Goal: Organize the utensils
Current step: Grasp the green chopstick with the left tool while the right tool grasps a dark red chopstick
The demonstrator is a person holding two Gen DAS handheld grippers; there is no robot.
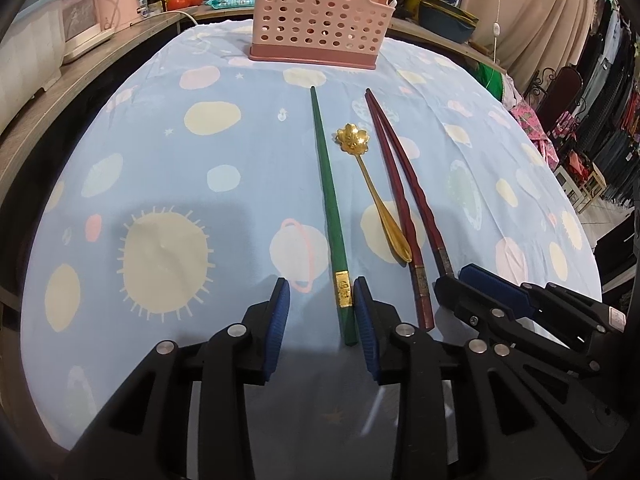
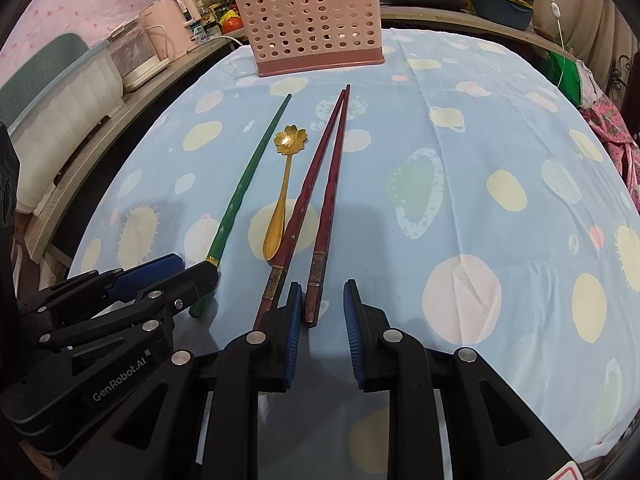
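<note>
Left gripper (image 1: 320, 312) fingers released, straddling the green wooden chopstick (image 1: 329, 204); right gripper (image 2: 322, 312) fingers released around one dark-red chopstick (image 2: 325, 216), both well short of the pink perforated plastic caddy (image 2: 312, 20). Risk: squeezing off-centre rolls it into the gold flower-shaped spoon (image 2: 282, 188).

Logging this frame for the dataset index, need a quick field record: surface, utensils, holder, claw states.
surface: blue planet-print cloth
holder: pink perforated caddy, upright at far edge
green chopstick: single, flat on the cloth, thick end between the left claw pads
gold spoon: flower bowl toward the caddy, lying between green chopstick and red pair
red chopsticks: two, tips meeting
left claw: open, not gripping
right claw: open, around one red chopstick's end
</note>
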